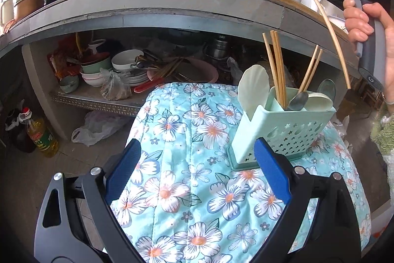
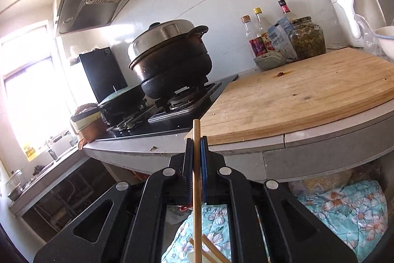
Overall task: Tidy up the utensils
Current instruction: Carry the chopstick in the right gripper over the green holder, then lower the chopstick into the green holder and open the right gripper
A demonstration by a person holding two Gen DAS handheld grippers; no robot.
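one slim wooden chopstick (image 2: pixel 196 164) pinched in right hand-held gripper (image 2: pixel 196 142), left hand-held gripper (image 1: pixel 197 159) wide, empty

No label reads clearly (the oil bottle (image 1: pixel 40 137) print is blurred)

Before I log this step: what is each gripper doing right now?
Left gripper: open, holding nothing, above the floral cloth.
Right gripper: shut on one chopstick.
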